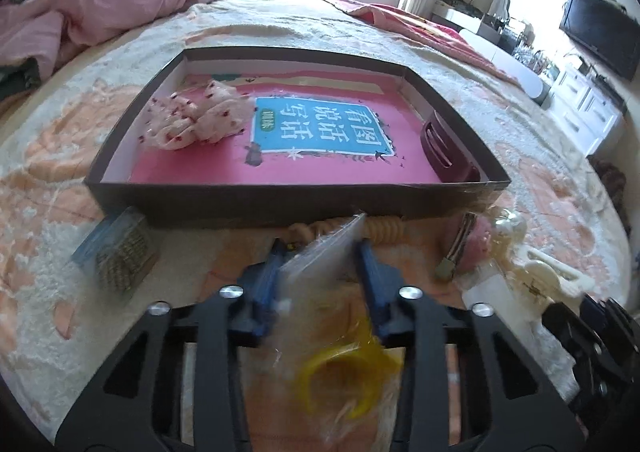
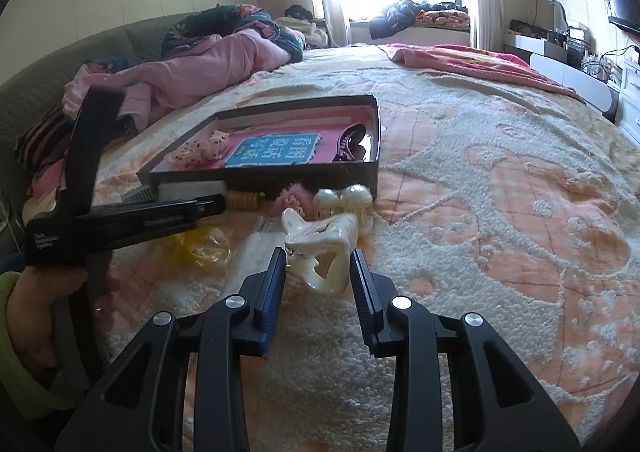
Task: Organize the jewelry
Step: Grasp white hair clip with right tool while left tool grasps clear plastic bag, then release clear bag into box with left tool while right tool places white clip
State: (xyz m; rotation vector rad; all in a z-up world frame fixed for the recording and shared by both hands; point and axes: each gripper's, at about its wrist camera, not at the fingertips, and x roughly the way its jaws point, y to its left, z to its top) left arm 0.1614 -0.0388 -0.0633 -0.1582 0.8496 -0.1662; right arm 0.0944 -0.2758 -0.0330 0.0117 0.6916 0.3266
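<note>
Fingers of left gripper (image 1: 318, 242) pinching clear plastic bag (image 1: 320, 264) with yellow ring (image 1: 344, 380) inside, lifted toward box. Right gripper (image 2: 318, 264) closed on white hair claw (image 2: 324, 252), likely for boxing next. Beyond, against blanket's middle, brown box (image 1: 296, 204) holding floral scrunchie (image 1: 196, 120) and maroon claw clip (image 1: 444, 148).

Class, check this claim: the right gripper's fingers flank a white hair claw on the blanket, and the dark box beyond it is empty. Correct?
Not quite. The white hair claw sits between the right gripper's fingers, but the dark box is not empty: the left wrist view shows a spotted scrunchie and maroon clip inside.
</note>
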